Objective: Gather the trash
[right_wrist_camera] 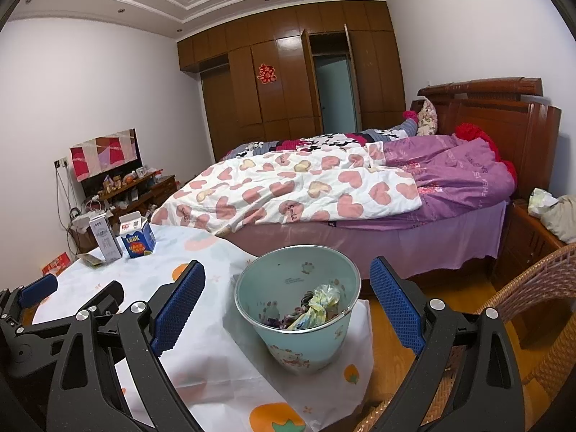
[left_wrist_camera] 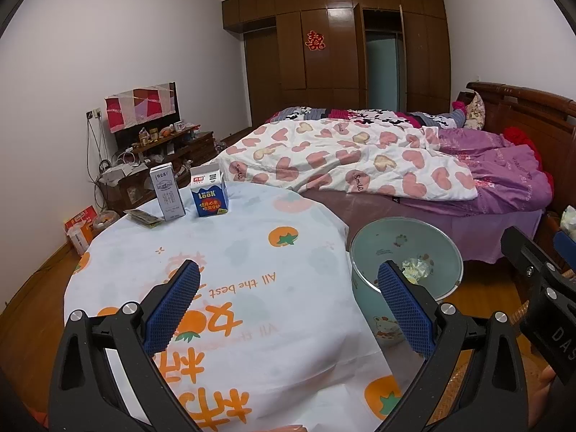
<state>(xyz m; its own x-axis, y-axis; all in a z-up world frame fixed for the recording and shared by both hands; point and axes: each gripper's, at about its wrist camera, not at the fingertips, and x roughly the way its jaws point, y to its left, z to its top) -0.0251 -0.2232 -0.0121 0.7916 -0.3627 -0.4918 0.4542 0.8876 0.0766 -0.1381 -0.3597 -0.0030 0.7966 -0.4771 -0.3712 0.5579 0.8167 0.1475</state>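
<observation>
A grey-white carton (left_wrist_camera: 167, 191) (right_wrist_camera: 106, 238), a blue LOOK carton (left_wrist_camera: 210, 196) (right_wrist_camera: 137, 239) and a flat dark wrapper (left_wrist_camera: 144, 218) (right_wrist_camera: 90, 260) stand at the far left of the round table (left_wrist_camera: 252, 252) with its fruit-print cloth. A pale blue trash bin (left_wrist_camera: 406, 252) (right_wrist_camera: 298, 302) stands on the floor right of the table, with crumpled wrappers (right_wrist_camera: 316, 306) inside. My left gripper (left_wrist_camera: 288, 295) is open and empty above the table's middle. My right gripper (right_wrist_camera: 288, 298) is open and empty, above the bin.
A bed (left_wrist_camera: 360, 165) with heart-print and purple quilts lies behind the table. A cluttered TV cabinet (left_wrist_camera: 158, 154) stands at the left wall. A wicker chair (right_wrist_camera: 532, 306) and a nightstand (right_wrist_camera: 525, 237) are at the right. Wardrobes (left_wrist_camera: 342, 57) line the far wall.
</observation>
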